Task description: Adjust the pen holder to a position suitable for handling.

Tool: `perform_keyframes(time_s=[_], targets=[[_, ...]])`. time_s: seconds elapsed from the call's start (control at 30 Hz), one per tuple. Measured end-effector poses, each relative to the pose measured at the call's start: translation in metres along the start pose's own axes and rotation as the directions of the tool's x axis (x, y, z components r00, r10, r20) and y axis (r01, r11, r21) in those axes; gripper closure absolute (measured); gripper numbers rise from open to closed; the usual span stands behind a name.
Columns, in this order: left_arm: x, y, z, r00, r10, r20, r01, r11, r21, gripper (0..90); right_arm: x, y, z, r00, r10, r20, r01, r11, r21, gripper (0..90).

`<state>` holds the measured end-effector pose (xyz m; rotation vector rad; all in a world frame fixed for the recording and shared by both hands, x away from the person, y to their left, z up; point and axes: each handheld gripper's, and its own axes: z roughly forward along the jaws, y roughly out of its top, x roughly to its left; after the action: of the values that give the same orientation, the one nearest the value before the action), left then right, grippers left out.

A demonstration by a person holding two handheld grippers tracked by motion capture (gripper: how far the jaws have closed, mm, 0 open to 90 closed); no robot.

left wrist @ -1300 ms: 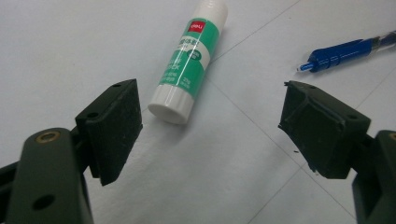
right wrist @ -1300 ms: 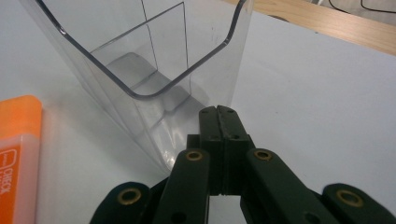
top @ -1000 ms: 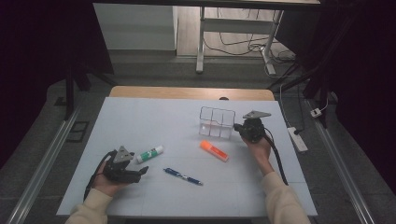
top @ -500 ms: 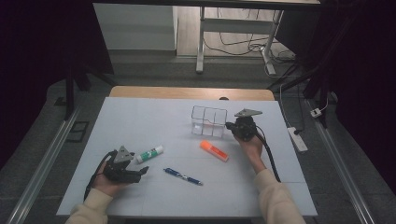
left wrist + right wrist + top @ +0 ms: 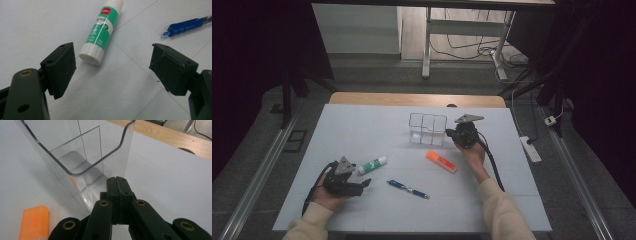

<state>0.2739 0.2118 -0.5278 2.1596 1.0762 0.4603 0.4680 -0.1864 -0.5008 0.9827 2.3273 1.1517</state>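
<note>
A clear plastic organizer [image 5: 428, 128] with several compartments stands at the middle back of the white sheet. My right gripper [image 5: 452, 133] is shut with nothing in it, its tips against the organizer's right wall [image 5: 82, 160]; in the right gripper view the closed jaws [image 5: 117, 179] meet at the wall's lower edge. An orange highlighter [image 5: 442, 161] [image 5: 33, 221] lies just in front. My left gripper [image 5: 364, 184] rests open at the front left. A green-and-white glue stick [image 5: 372, 164] [image 5: 101, 31] lies beyond its jaws [image 5: 112, 50], untouched. A blue pen [image 5: 408, 189] [image 5: 186, 26] lies to the right.
The white sheet [image 5: 362, 130] covers a wooden table whose far edge [image 5: 412, 99] shows bare. A power strip [image 5: 530, 148] and cables lie on the floor at the right. A cable trails from the right gripper along the forearm.
My right gripper has slid left, and the clear organizer has shifted left with it. The left gripper, glue stick, pen and highlighter have stayed put.
</note>
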Motion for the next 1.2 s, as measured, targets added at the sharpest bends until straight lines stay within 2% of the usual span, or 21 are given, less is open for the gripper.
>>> perform_keyframes(time_s=[0.2, 0.67, 0.97, 1.13, 1.2], targets=[[0.000, 0.000, 0.000, 1.0000, 0.001, -0.005, -0.001, 1.0000, 0.005, 20.8, 0.002, 0.002, 0.006, 0.9999, -0.007, -0.011, 0.007, 1.000, -0.004, 89.0], [0.000, -0.001, 0.000, 1.0000, -0.002, -0.009, 0.002, 1.0000, 0.008, 20.7, 0.003, 0.004, 0.008, 0.9997, -0.010, -0.022, 0.010, 1.000, -0.003, 89.0], [-0.001, -0.001, -0.001, 0.9999, 0.001, -0.011, -0.001, 1.0000, 0.007, 20.7, 0.003, 0.004, 0.005, 0.9996, -0.019, -0.020, 0.019, 1.000, 0.009, 89.1], [0.000, -0.001, -0.001, 1.0000, 0.000, -0.007, 0.000, 1.0000, 0.001, 20.7, 0.000, -0.001, -0.005, 0.9996, -0.023, -0.014, 0.023, 0.999, 0.026, 89.1], [0.000, -0.001, -0.001, 1.0000, 0.001, -0.007, -0.001, 1.0000, 0.001, 20.7, -0.001, -0.003, -0.009, 0.9997, -0.018, -0.017, 0.018, 1.000, 0.018, 89.0]])
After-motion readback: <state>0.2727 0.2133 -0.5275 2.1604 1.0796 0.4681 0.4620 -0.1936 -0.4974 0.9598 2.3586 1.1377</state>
